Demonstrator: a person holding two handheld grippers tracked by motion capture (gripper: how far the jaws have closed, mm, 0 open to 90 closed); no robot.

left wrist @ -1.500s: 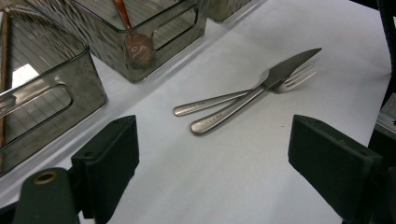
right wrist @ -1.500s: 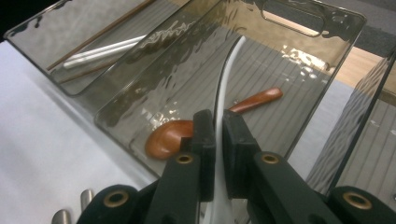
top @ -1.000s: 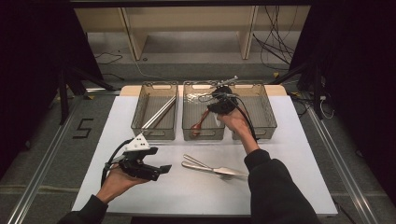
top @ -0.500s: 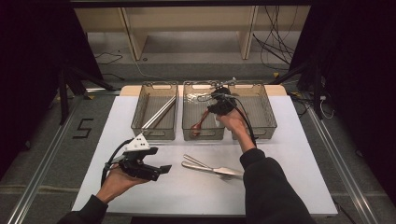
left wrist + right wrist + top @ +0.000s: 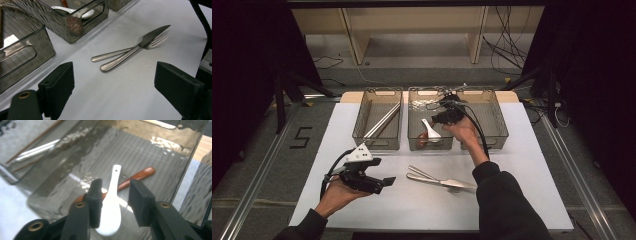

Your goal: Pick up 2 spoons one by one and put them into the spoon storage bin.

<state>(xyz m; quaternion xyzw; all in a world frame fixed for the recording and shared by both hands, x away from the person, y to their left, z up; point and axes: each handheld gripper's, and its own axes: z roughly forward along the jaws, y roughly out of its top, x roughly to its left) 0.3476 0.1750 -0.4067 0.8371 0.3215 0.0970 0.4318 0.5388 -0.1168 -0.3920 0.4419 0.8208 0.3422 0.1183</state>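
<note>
Your right gripper [image 5: 443, 118] hangs over the middle bin [image 5: 414, 142], jaws pointing down into it; they have just been opening and now stand partly apart, with nothing pressed between the pads. In the right gripper view the white spoon [image 5: 111, 203] lies flat on the bin floor below the right gripper [image 5: 114, 201], its bowl toward the camera and its handle running away, showing in the gap between the two jaws; whether a pad brushes it you cannot tell. A red-brown wooden utensil [image 5: 140, 176] lies in the same bin, crossing under the spoon's handle at a slant. From the high view the spoon [image 5: 430, 131] sits toward the near end of the middle bin, with the wooden piece beside it at the near wall. The bin to the left of the middle bin [image 5: 361, 131] holds long thin sticks laid at a slant; the bin to its right [image 5: 500, 125] sits just beside it. On the table [image 5: 522, 165], on your side of the middle bin and apart from it, a knife [image 5: 447, 182] and a fork [image 5: 422, 172] lie crossed, touching. Your left gripper [image 5: 384, 181] is held well nearer to you than the middle bin and off to its left, above the table; its jaws stand wide and hold nothing, and the left gripper view looks between them at the knife [image 5: 132, 49] lying across the fork [image 5: 155, 41].
</note>
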